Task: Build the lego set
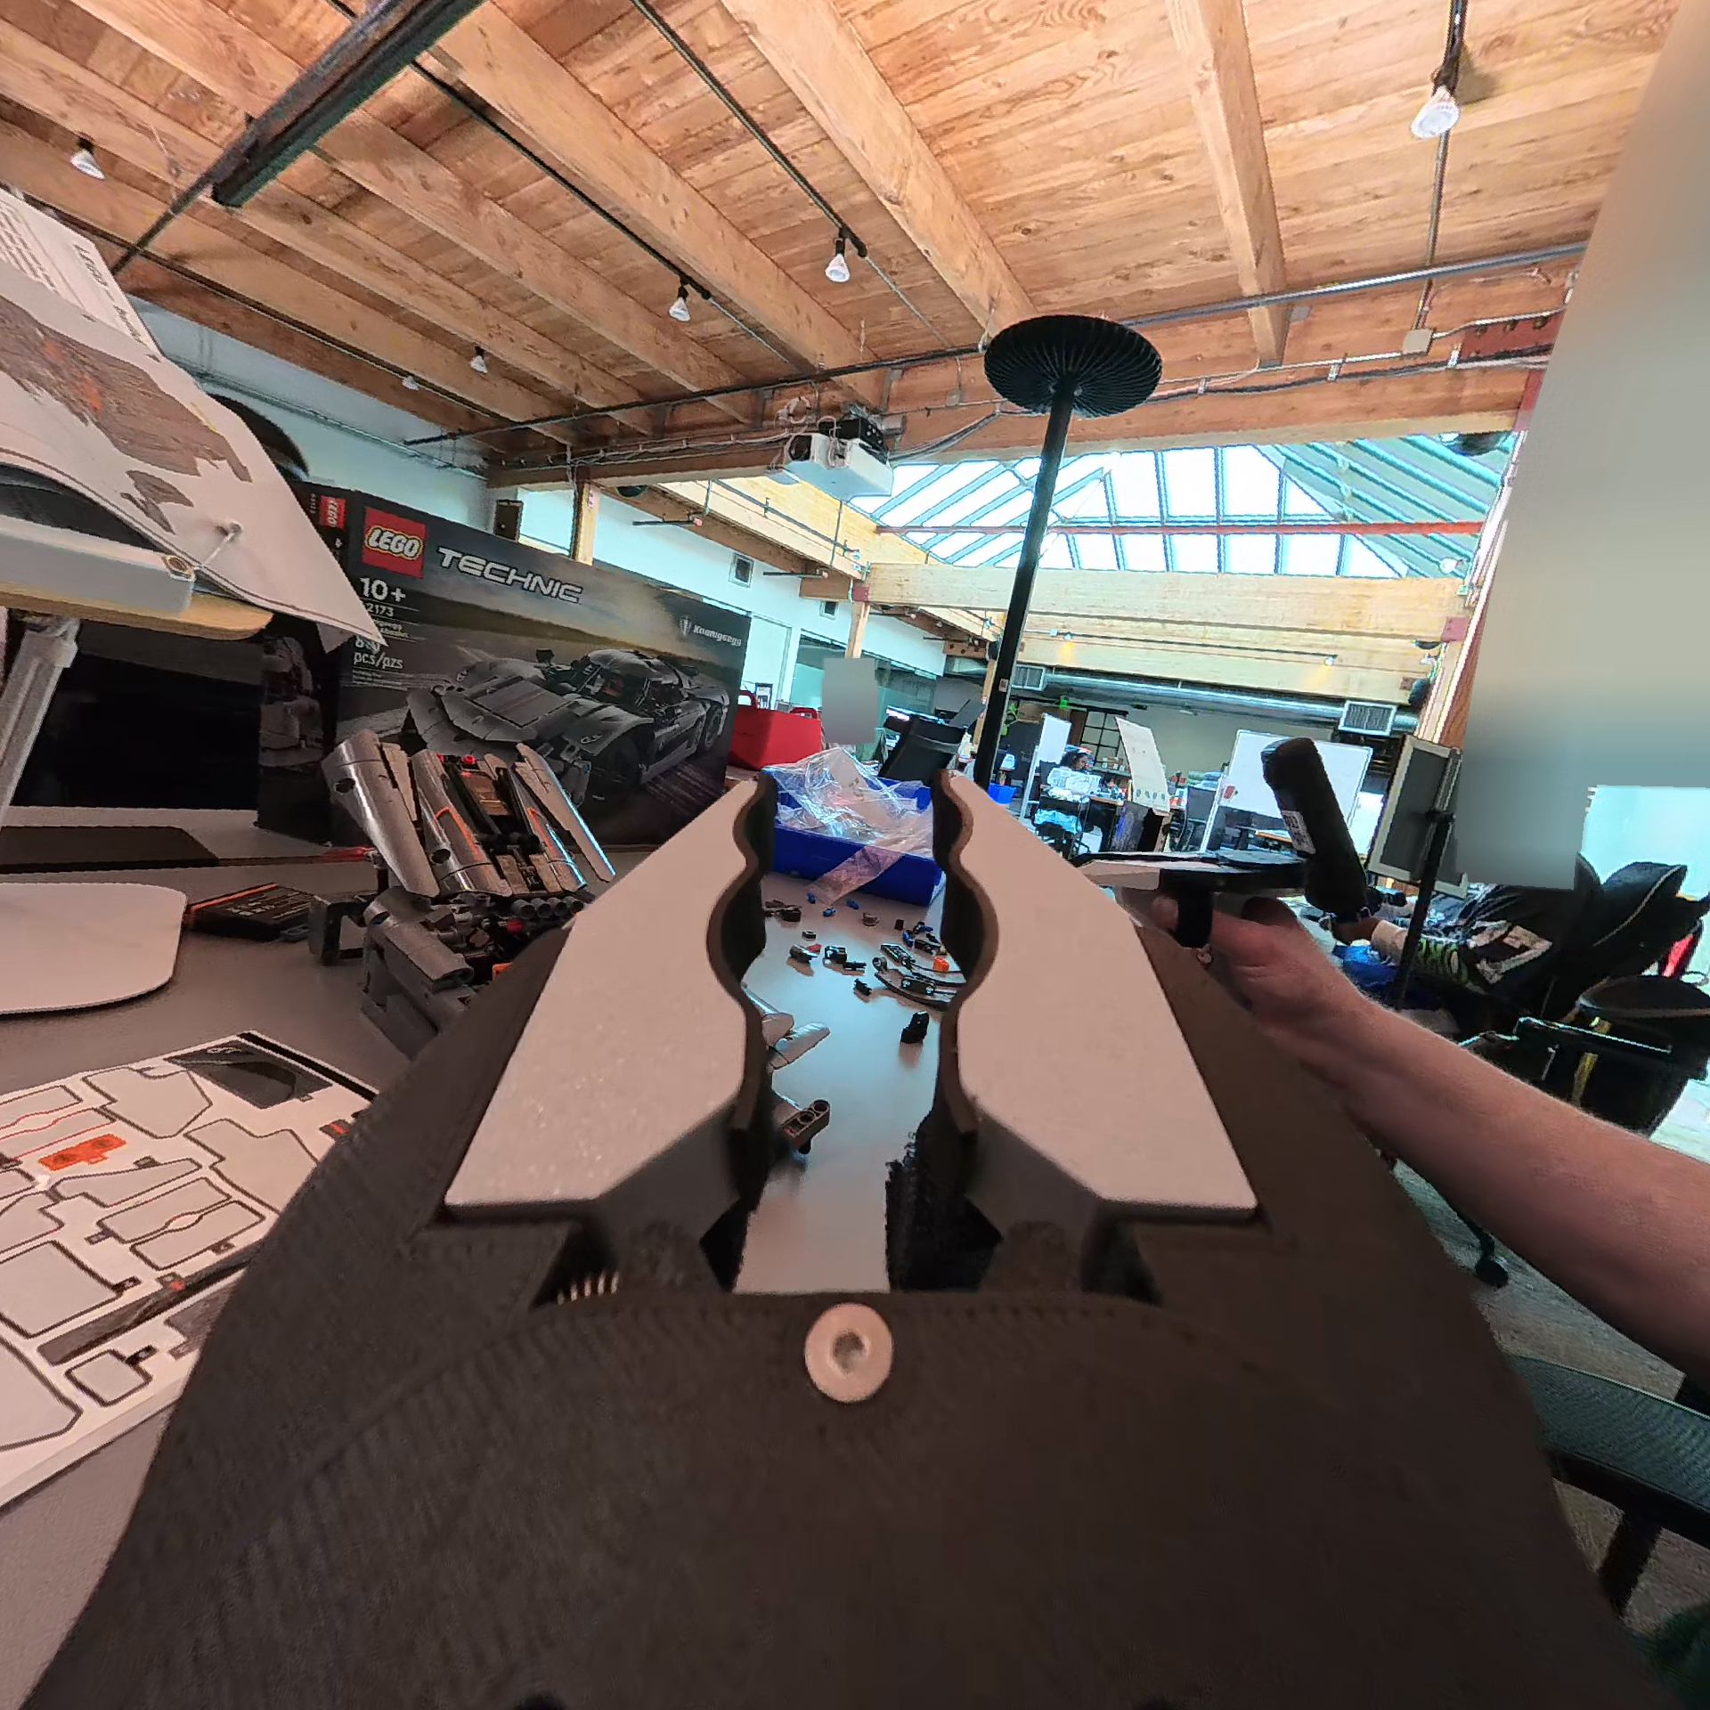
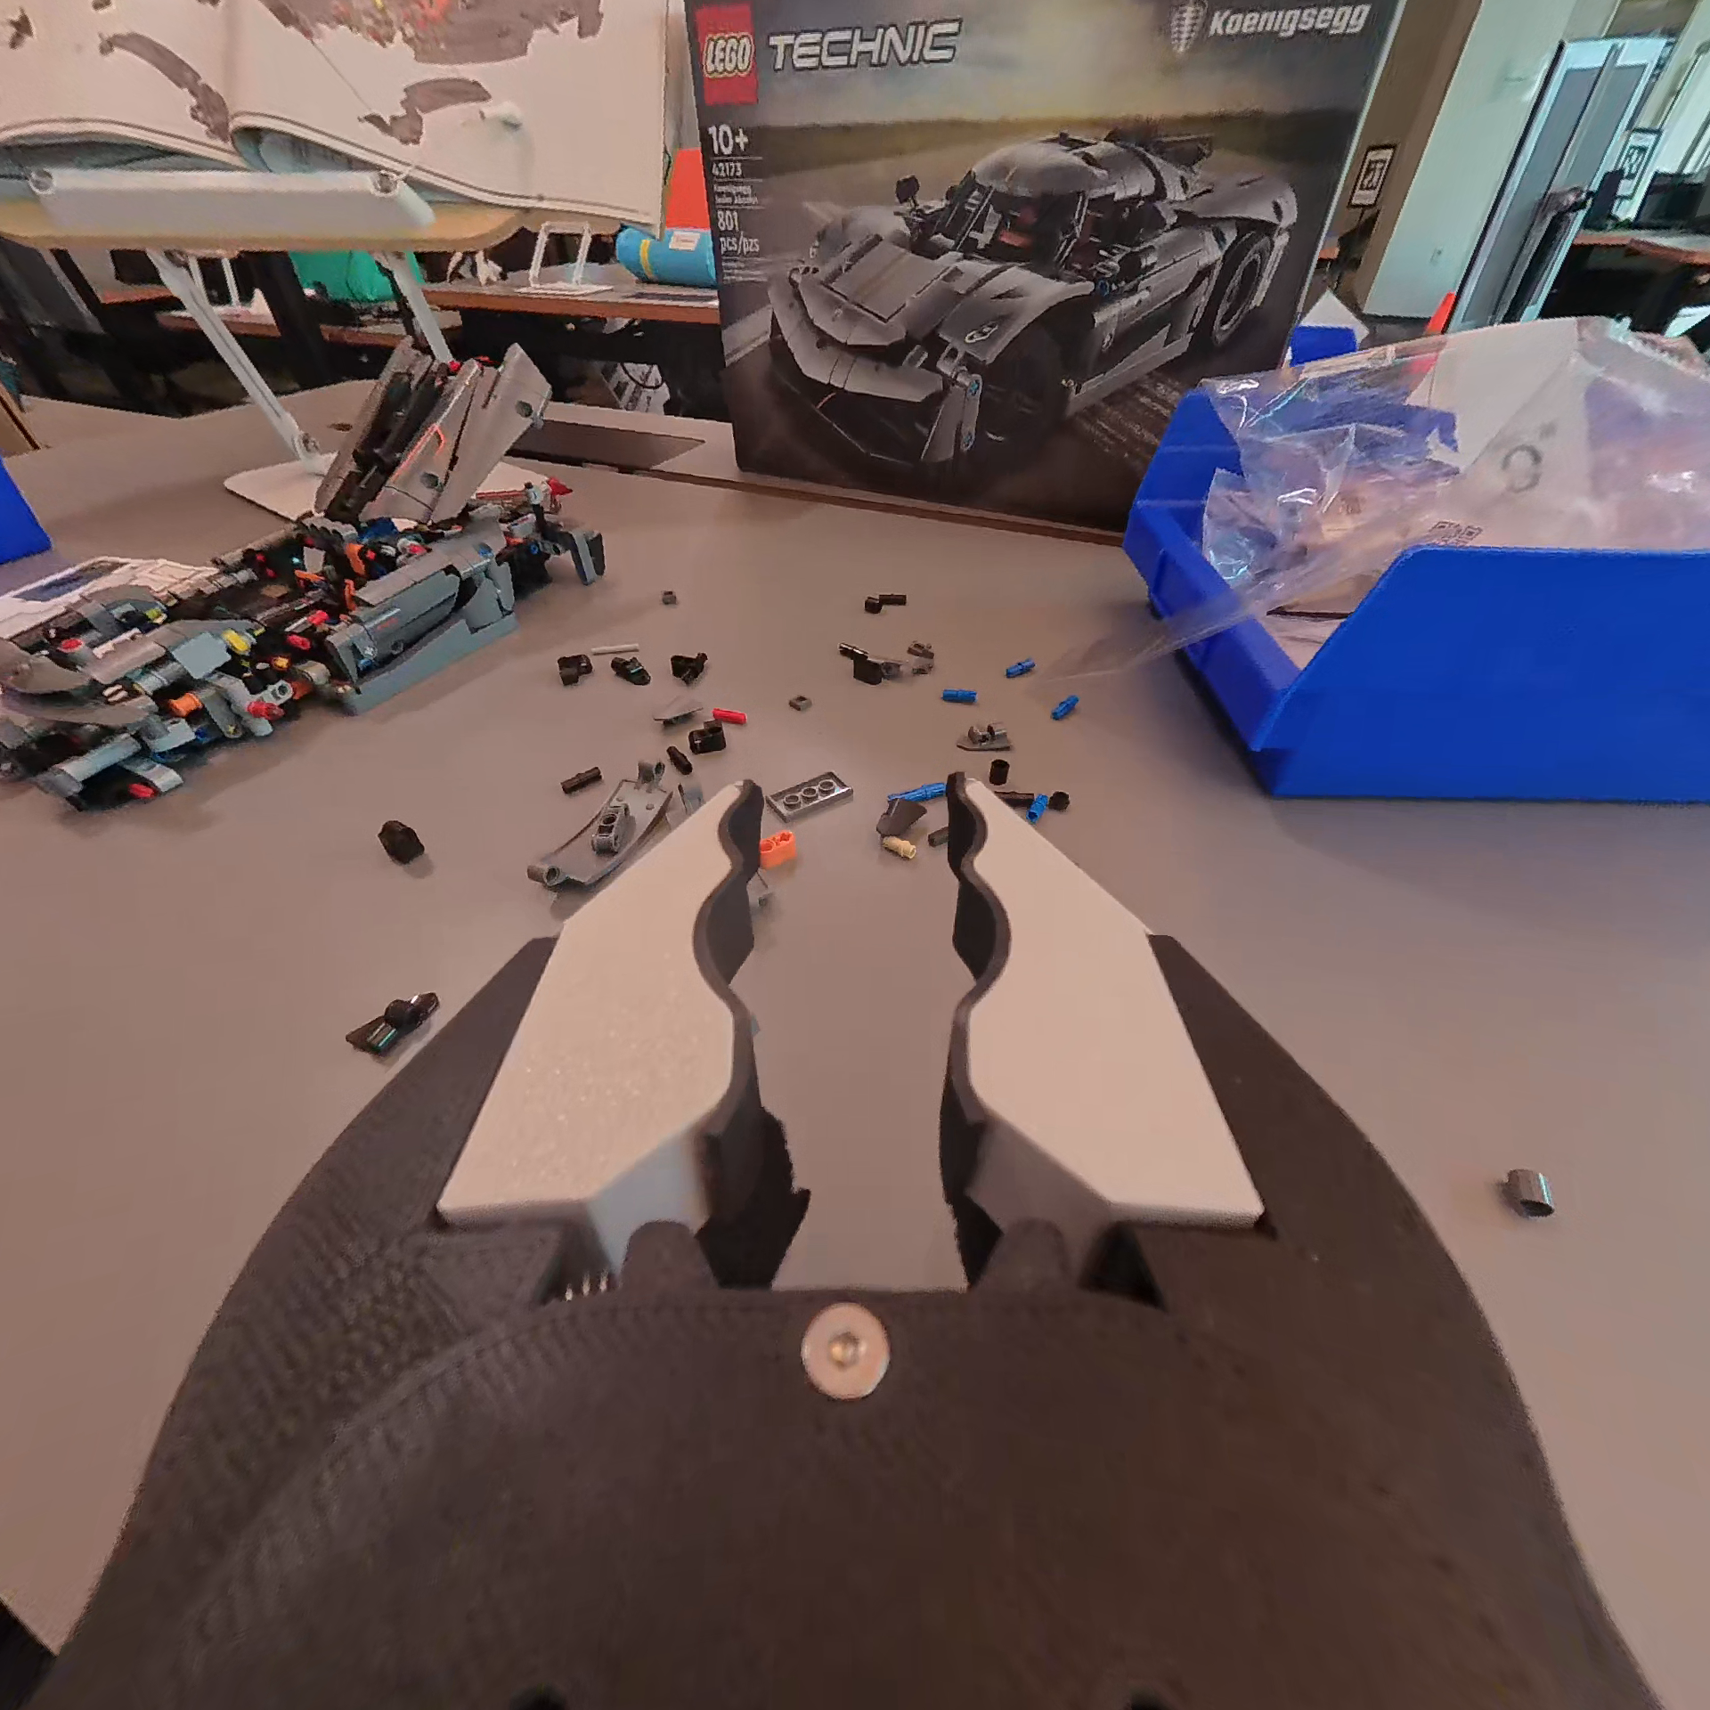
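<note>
**Colour and Pattern Findings**

Surface (image 2: 1295, 972): plain mid grey, unpatterned. Right gripper (image 2: 856, 786): pale grey fingers (image 2: 1064, 1018) with black wavy inner faces, on a black body showing fine ridged texture; left gripper (image 1: 856, 786) finished the same. Partly built car model (image 2: 278, 638): grey and silver panels over black parts, dotted with red, orange, yellow and blue pins. Loose pieces (image 2: 703, 731): mostly black and dark grey, several blue pins (image 2: 960, 695), one orange piece (image 2: 778, 848), one red pin (image 2: 729, 714), one beige. Bin (image 2: 1480, 666): solid bright blue, holding clear glossy plastic bags (image 2: 1388, 463). Set box (image 2: 1018, 259): dark grey car picture, red logo square. Sticker sheet (image 1: 139, 1203): white with grey outlined shapes, one orange patch. Ceiling (image 1: 925, 139): warm brown wood planks.
</note>
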`<state>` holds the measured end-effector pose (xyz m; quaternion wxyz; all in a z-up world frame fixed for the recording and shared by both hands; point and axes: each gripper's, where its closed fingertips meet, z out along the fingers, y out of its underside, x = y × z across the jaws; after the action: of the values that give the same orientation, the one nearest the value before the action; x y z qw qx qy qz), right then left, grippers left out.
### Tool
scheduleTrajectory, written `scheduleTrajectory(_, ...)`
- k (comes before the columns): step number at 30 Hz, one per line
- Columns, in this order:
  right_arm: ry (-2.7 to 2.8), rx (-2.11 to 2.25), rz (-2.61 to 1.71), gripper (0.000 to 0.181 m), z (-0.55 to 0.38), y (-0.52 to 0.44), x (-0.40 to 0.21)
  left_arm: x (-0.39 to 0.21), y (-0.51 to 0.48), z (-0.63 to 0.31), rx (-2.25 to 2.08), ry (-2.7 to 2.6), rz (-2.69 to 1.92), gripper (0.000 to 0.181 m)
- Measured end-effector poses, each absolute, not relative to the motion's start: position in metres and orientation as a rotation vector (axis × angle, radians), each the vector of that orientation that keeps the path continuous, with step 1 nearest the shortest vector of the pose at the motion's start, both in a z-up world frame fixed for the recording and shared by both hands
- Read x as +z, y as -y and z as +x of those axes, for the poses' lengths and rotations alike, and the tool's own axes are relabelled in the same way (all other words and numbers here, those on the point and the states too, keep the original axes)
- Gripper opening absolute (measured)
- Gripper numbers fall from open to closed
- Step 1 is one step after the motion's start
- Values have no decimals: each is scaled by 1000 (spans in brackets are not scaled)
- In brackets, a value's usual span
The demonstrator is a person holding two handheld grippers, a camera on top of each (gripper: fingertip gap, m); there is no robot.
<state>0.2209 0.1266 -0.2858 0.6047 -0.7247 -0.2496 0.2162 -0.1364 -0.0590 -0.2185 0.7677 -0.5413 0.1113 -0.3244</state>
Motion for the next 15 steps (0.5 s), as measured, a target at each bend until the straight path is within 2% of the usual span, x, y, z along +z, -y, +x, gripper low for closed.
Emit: scheduleTrajectory(15, 636, 408, -1673, 39, 215, -125, -290, -213, 66, -141, -735, -233, -1120, 31)
